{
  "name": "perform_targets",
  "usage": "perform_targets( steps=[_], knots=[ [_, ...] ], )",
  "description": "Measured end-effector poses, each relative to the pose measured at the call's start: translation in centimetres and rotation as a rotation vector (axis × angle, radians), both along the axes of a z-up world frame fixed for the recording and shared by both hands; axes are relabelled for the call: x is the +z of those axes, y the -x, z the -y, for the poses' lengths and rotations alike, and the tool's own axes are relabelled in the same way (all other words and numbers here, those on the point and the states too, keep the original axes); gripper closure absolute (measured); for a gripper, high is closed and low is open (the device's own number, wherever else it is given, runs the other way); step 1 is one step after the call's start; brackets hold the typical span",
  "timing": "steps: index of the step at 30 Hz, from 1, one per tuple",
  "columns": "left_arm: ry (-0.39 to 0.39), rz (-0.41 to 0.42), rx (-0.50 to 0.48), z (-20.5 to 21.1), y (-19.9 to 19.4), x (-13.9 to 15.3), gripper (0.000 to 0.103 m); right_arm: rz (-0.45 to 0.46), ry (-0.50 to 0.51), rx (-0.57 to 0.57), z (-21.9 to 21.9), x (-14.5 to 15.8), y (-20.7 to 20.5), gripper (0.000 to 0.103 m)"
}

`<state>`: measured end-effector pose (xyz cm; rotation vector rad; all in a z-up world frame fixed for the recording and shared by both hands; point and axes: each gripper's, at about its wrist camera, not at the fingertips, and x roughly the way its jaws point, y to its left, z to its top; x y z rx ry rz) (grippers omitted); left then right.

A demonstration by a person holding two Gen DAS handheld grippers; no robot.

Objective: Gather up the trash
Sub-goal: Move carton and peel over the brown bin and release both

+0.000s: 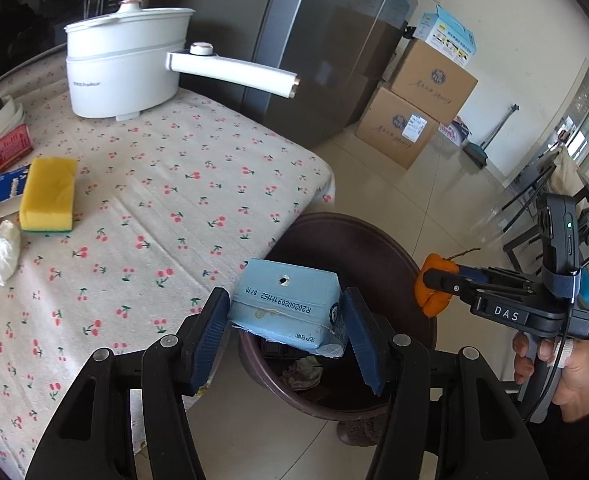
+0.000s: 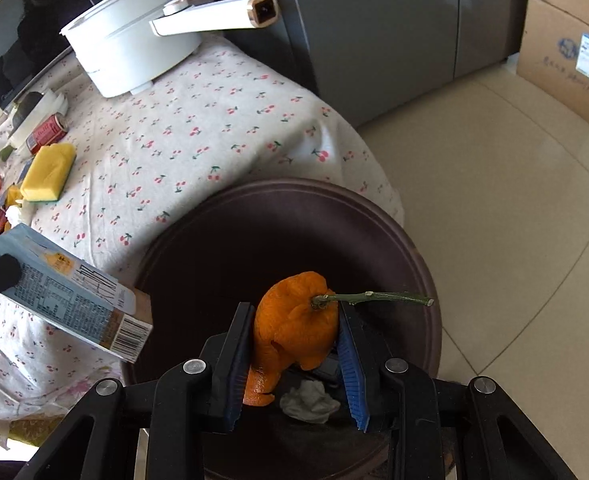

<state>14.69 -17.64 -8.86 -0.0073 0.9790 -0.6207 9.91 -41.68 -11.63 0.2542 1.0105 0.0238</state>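
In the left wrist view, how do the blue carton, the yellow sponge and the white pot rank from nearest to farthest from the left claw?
1. Blue carton: between the pads of the left claw, above the bin.
2. Yellow sponge: on the tablecloth, far left.
3. White pot: at the table's far end, top left.

Pretty bright daylight from the window [image 1: 588,120], glare on the floor tiles [image 2: 534,184], heavy fisheye warp, dark vignetted corners.
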Motion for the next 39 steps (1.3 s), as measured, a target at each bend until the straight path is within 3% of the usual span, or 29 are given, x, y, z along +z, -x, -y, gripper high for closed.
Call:
perform_targets(
  steps=[3, 4, 7, 8, 14, 22, 27, 33, 39],
  knots=[
    [-0.002, -0.018, -0.04, 1.0, -0.2, -0.8, 0.041, 0.001, -0.006, -0.004, 0.4, 0.1, 0.1, 0.066],
    [-0.015, -0.023, -0.043, 1.1, -0.3, -0.9, 0.036, 0.002, -0.006, -0.005, 0.3, 0.1, 0.0, 0.066],
    [-0.108, -0.003, -0.012, 1.2, -0.5, -1.1, 0.007, 0.002, -0.006, -0.005, 0.4, 0.2, 0.0, 0.066],
    [-0.136, 0.008, -0.003, 0.9, -0.6, -1.2, 0.006, 0.001, -0.008, -0.005, 0.4, 0.2, -0.1, 0.066],
    [-0.179, -0.01, 0.068, -2.2, -1.3, -1.6, 0.003, -0.005, 0.007, 0.012, -0.4, 0.3, -0.5, 0.065],
    [-0.16, -0.011, 0.134, -6.2, -1.4, -0.6, 0.0, -0.021, 0.022, 0.018, -2.1, 0.2, -1.1, 0.061],
    [-0.159, -0.007, 0.18, -8.8, -1.3, 0.1, 0.0, -0.015, -0.018, 0.005, -3.5, 1.1, -1.8, 0.023],
    [-0.156, -0.003, 0.239, -12.5, -0.9, 0.9, 0.0, 0.016, -0.016, 0.075, -7.1, 2.8, -2.6, 0.016],
    [-0.143, -0.005, 0.31, -16.5, -0.5, 1.5, 0.0, 0.008, 0.0, 0.14, -10.8, 3.1, -3.4, 0.015]
  ],
)
